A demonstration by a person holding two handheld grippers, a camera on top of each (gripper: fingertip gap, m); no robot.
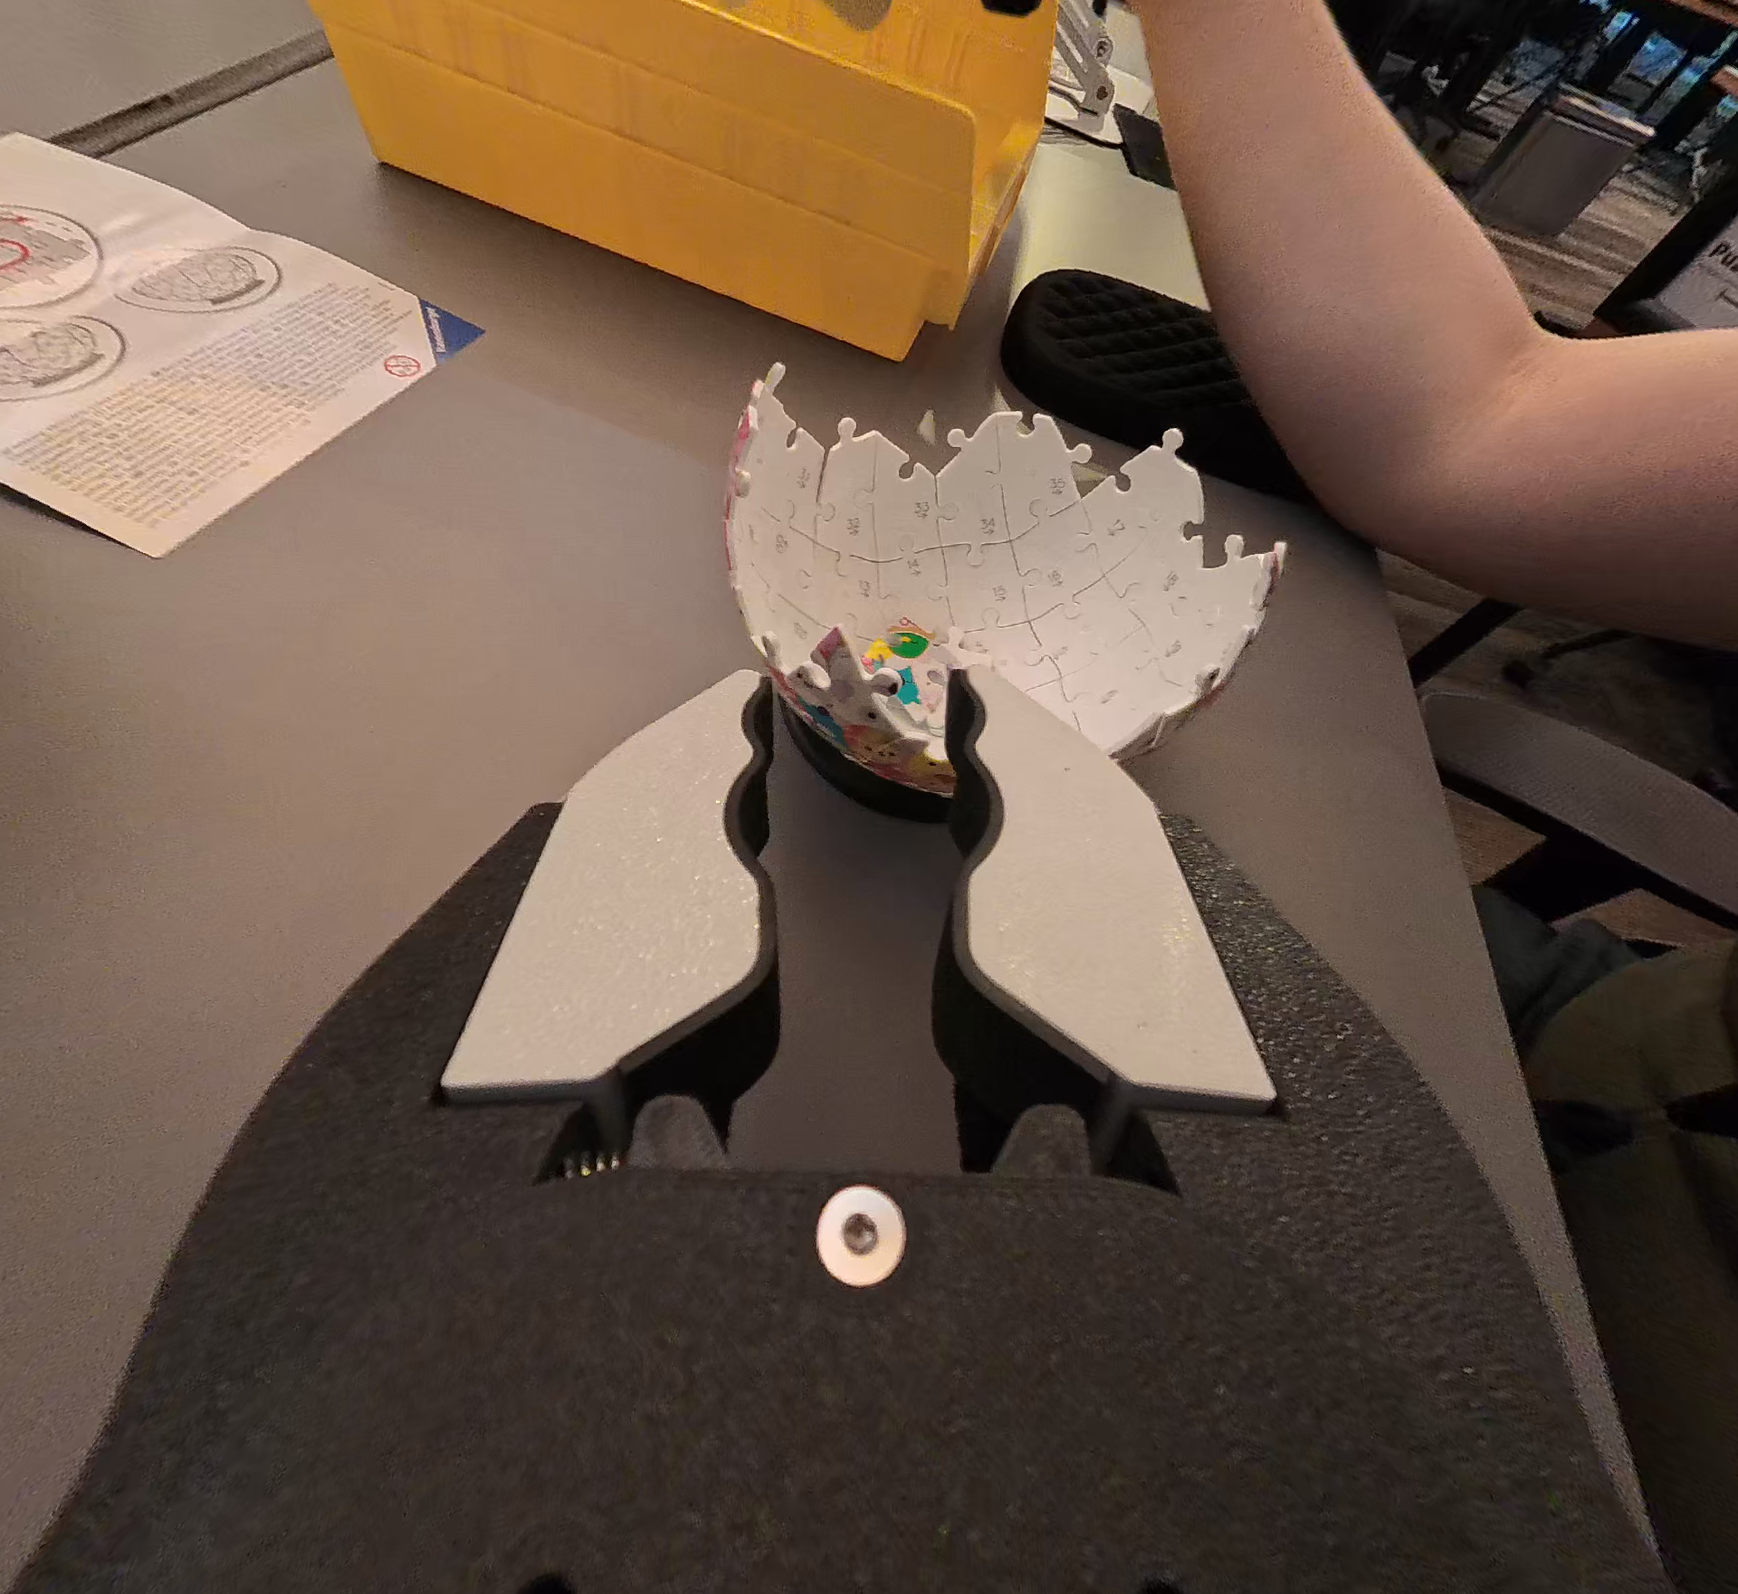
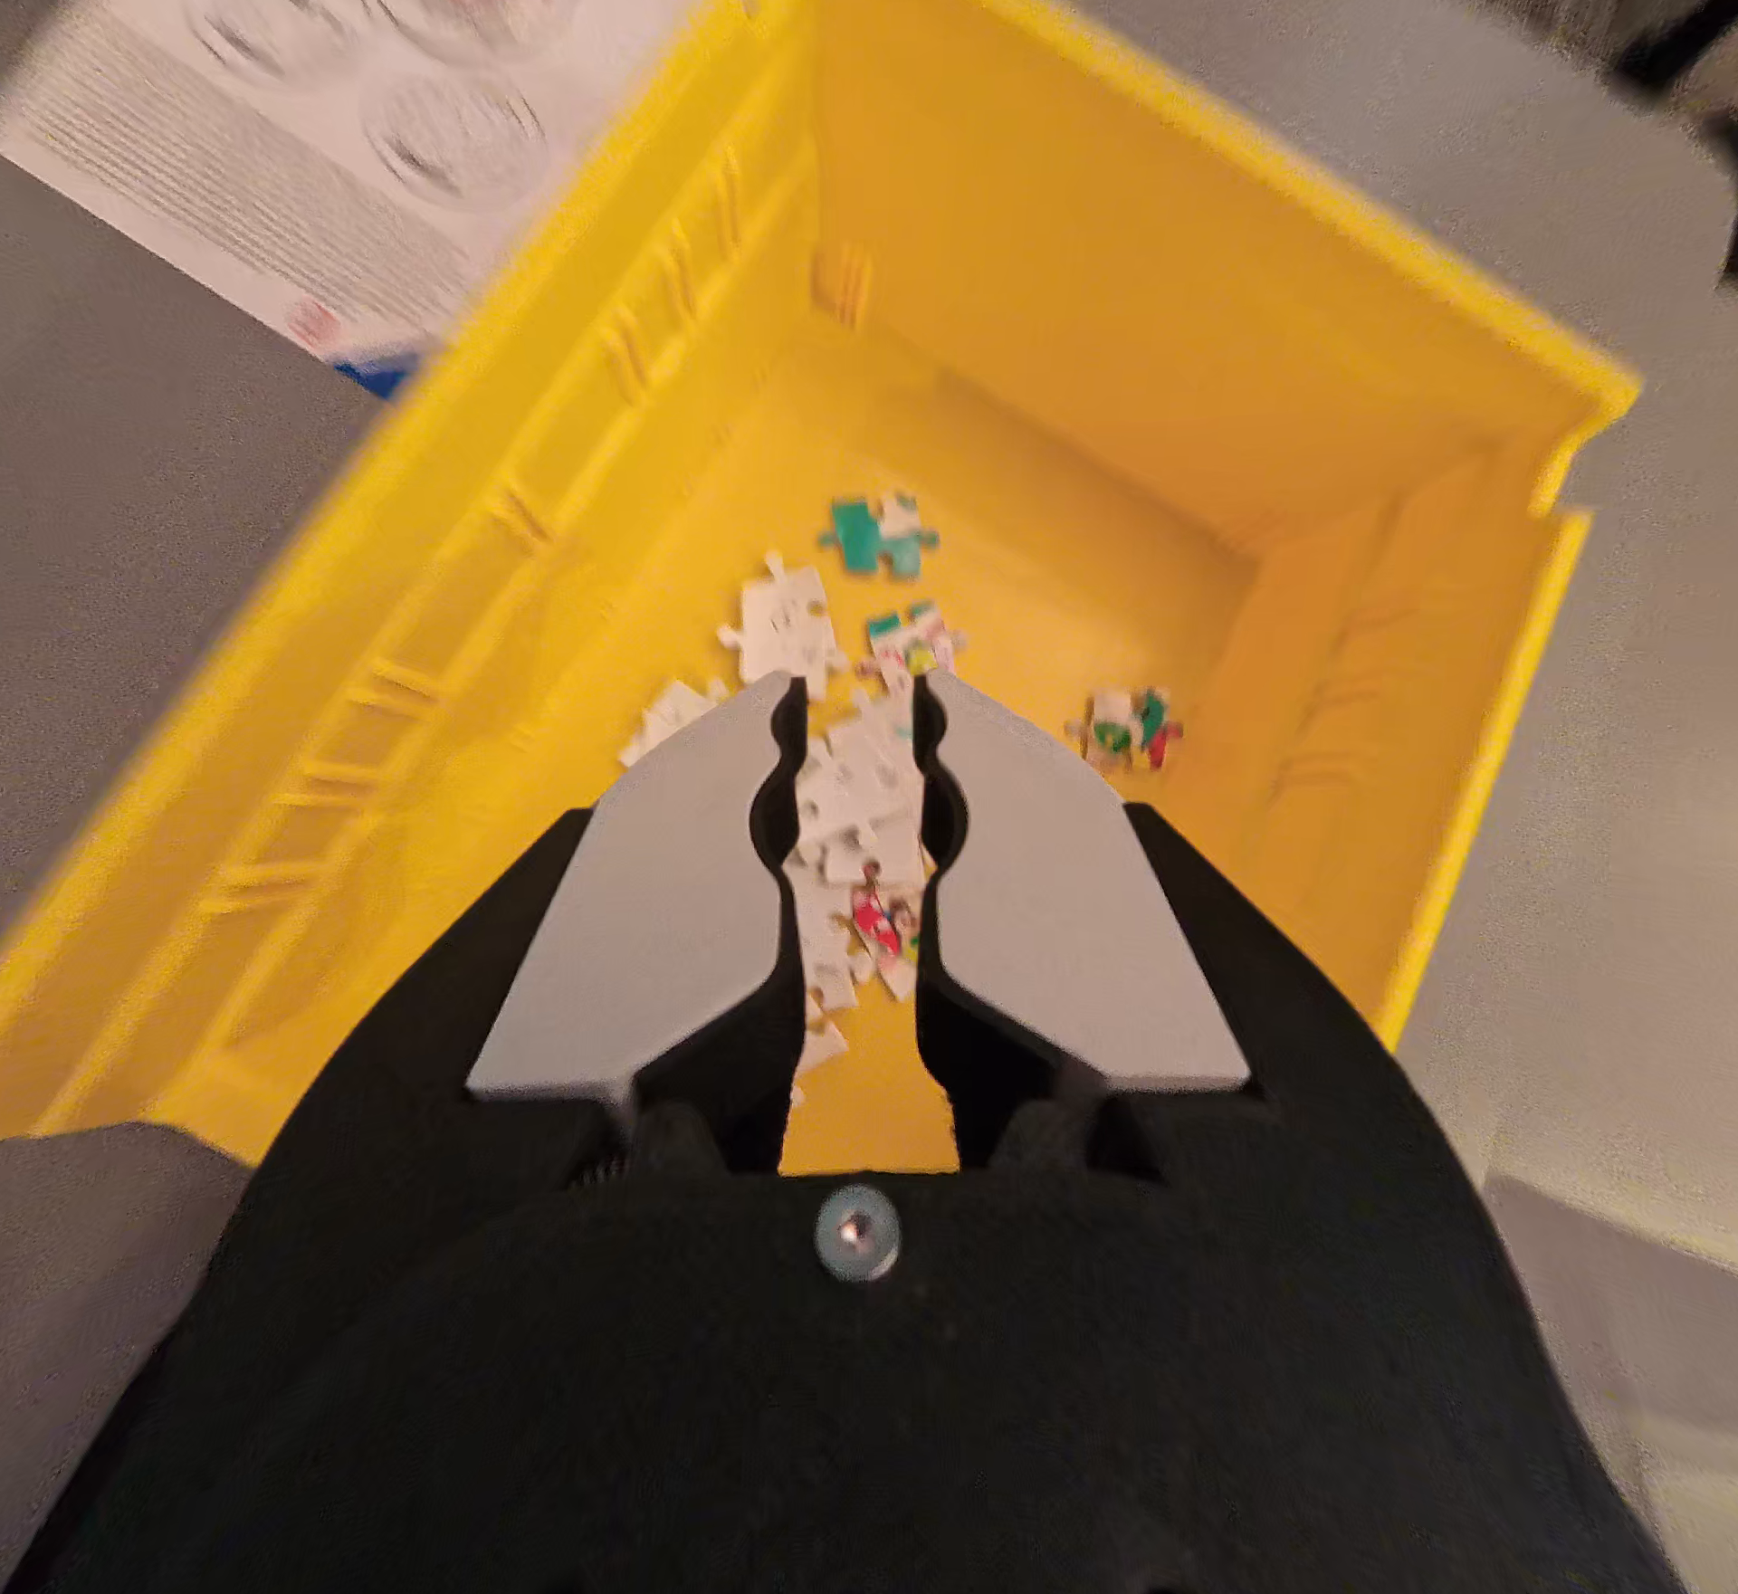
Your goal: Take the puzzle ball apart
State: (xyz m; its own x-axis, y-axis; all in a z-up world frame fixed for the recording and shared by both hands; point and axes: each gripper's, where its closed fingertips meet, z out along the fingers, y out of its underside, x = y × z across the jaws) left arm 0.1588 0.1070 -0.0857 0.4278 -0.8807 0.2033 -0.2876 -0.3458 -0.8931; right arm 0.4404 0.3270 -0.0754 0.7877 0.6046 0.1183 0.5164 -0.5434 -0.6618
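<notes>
- puzzle ball (image 1: 997, 571) is sitting on the grey table (image 1: 395, 702) as a half shell, its white inner side facing up and its rim jagged; it is resting on a dark round stand (image 1: 870, 782), just in front of a yellow bin (image 1: 677, 138).
- judging from this, the dismantling is about halfway along: loose pieces (image 2: 861, 834) are lying on the floor of the yellow bin, and the lower half is waiting to be broken up.
- left gripper (image 1: 861, 684) is reaching to the near rim of the shell, its jaws standing partly apart around a coloured piece (image 1: 856, 684) at that rim; whether the pads are pressing on it cannot be told.
- right gripper (image 2: 861, 684) is hovering above the bin, jaws a little apart and holding nothing; the view is blurred.
- next move, as a judgement: the left gripper needs to brace the shell or work the near piece free, while the right one comes to the rim for another piece.
- a printed leaflet (image 1: 188, 345) is lying on the table to the left.
</notes>
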